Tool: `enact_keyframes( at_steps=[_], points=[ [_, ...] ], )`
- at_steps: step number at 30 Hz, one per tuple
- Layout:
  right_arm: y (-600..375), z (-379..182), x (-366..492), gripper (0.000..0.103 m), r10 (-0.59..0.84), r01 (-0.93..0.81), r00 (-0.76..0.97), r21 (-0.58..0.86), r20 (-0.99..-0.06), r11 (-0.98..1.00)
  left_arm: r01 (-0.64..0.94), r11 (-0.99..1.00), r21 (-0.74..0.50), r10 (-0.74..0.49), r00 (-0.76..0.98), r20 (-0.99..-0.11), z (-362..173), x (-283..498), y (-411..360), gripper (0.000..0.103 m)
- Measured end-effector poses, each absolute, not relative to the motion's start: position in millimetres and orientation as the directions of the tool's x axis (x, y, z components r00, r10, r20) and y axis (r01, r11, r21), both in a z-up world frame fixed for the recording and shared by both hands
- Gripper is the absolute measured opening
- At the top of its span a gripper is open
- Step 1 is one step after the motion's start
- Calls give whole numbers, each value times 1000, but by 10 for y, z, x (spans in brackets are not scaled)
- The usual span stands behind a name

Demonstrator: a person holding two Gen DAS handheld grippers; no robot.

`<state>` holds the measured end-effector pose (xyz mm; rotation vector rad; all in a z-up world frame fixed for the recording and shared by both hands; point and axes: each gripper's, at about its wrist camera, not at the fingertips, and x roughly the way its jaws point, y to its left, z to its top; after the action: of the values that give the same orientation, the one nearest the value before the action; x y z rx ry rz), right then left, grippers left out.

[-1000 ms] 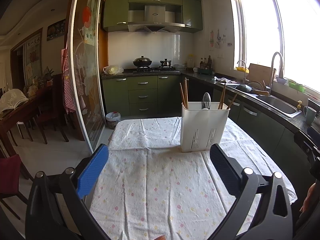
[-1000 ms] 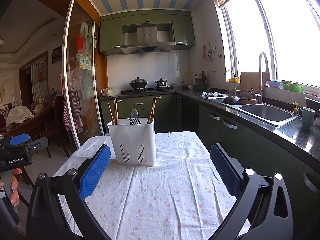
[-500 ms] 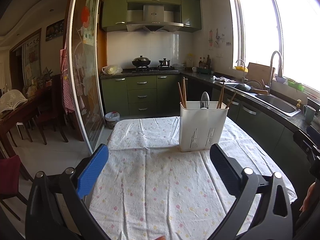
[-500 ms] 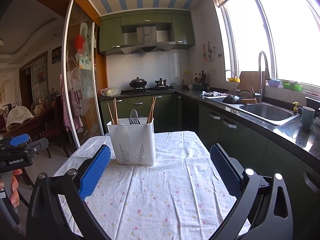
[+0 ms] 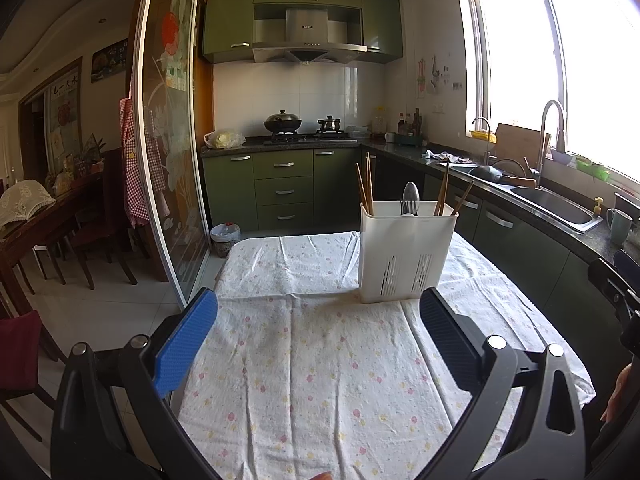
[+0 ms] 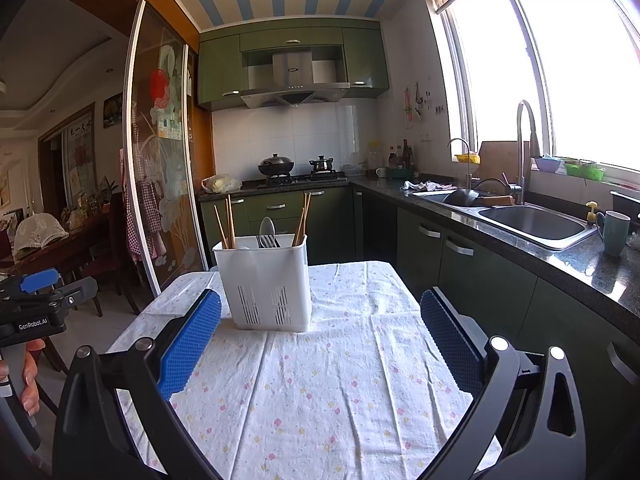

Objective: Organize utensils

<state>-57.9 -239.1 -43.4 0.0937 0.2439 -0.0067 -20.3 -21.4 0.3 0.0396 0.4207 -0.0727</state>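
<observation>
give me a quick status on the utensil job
Left gripper open, empty. Right gripper open, empty. Utensil holder upright on tablecloth, chopsticks inside. Path clear.

Chopsticks (image 5: 365,188) stand in caddy (image 5: 404,256) on table (image 5: 320,360).

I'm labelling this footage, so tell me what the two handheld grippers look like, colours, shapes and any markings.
Both are black plastic frames with silver screw heads. The left gripper and right gripper each carry two flat fingers faced with blue textured pads. Seen from the right wrist view, the left gripper's body reads "GenRobot.AI" in white. No cables or sleeves show.
</observation>
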Motion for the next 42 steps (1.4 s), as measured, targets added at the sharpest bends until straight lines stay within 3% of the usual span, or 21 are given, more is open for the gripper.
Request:
enact_keyframes(
  at_steps=[19,30,36,42],
  points=[
    [-2352,-451,-580,98,0,23,969,89,-246,996,51,996,71,-17,914,-405,4,-177,-218,96],
    [-2332,-462,-577,98,0,23,968,90,-250,996,48,998,40,-28,918,-396,61,-204,-147,96],
    [-2310,-488,-568,98,2,20,968,85,-252,996,123,992,-10,-116,896,-428,41,-158,-137,96],
    [-2306,-490,-563,98,2,20,967,85,-253,996,86,996,-33,-91,904,-418,59,-147,-67,96]
  ],
)
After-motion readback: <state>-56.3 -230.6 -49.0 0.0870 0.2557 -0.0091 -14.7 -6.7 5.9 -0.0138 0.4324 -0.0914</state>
